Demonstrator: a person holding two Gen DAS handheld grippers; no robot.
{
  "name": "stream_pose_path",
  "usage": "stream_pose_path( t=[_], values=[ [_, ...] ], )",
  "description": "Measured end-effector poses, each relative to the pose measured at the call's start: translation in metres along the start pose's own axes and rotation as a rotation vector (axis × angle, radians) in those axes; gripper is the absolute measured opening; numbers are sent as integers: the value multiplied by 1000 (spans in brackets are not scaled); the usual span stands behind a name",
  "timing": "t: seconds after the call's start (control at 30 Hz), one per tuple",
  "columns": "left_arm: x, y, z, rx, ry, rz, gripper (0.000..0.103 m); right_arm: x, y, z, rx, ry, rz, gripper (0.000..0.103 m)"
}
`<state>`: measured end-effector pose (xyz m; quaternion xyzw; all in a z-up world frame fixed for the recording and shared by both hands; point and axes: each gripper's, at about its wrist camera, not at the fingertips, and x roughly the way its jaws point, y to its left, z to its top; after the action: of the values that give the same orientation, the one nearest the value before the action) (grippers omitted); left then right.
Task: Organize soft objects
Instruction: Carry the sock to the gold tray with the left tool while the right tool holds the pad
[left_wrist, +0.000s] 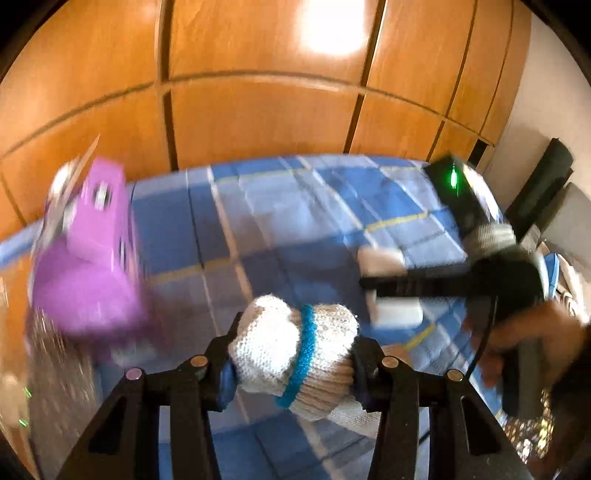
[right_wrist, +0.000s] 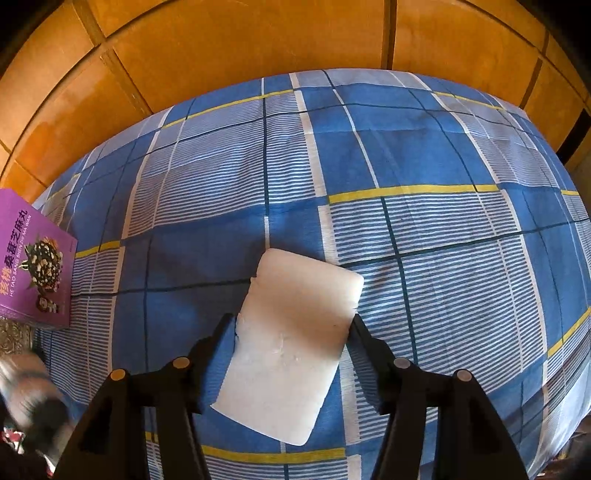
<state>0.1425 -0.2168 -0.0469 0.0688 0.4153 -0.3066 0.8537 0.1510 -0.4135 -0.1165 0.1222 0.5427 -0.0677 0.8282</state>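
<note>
**Blue plaid surface under wooden panels, both grippers loaded**

Spread across both views: a blue plaid cloth (right_wrist: 424, 155) with white striped squares and thin yellow lines, lying smooth over a wide flat surface; whether a bed or a desk, cannot tell. Behind it, at the far edge, orange-brown wooden panels (right_wrist: 258, 40) split by dark seams, with a bright glare high up in the left wrist view.

At far left on the cloth, a purple box (right_wrist: 35, 266) printed with Chinese characters and a picture of dark balls; blurred in the left wrist view. Near left corner of the right wrist view: a patterned patch off the cloth's edge, too blurred to name.

In the middle of the left wrist view, the left gripper (left_wrist: 293, 360) with jaws pinching a rolled white knit sock (left_wrist: 295, 347) banded in teal, held clear above the cloth.

Further right, the right gripper (right_wrist: 293, 328) with jaws set against both long sides of a white foam block (right_wrist: 291, 343), pinching it just over the cloth. Same gripper seen side-on from the left wrist view, a hand (left_wrist: 524, 343) around its grip.

At far right, a pale wall and a dark object against it.
</note>
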Motion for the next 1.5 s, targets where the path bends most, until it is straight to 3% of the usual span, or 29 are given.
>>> stream_pose_path(
  t=[0.3, 0.47, 0.63, 0.8, 1.03, 1.23, 1.5],
  values=[
    [1, 22, 92, -31, -58, 72, 49, 4, 7, 0, -33, -8, -24, 61],
    [-23, 73, 134, -98, -128, 180, 49, 7, 14, -1, -68, -6, -54, 66],
    [-63, 145, 135, -225, -193, 292, 49, 8, 15, -1, -70, -9, -56, 67],
    [-105, 203, 98, -321, -236, 391, 49, 8, 20, -2, -103, -19, -79, 69],
    [-168, 268, 8, -471, -262, 486, 49, 9, 23, -4, -135, -27, -98, 69],
    [-216, 298, -71, -573, -275, 559, 49, 9, 27, -6, -141, -35, -104, 69],
    [-250, 299, -179, -701, -239, 612, 49, 6, 32, -11, -159, -49, -118, 68]
  ],
)
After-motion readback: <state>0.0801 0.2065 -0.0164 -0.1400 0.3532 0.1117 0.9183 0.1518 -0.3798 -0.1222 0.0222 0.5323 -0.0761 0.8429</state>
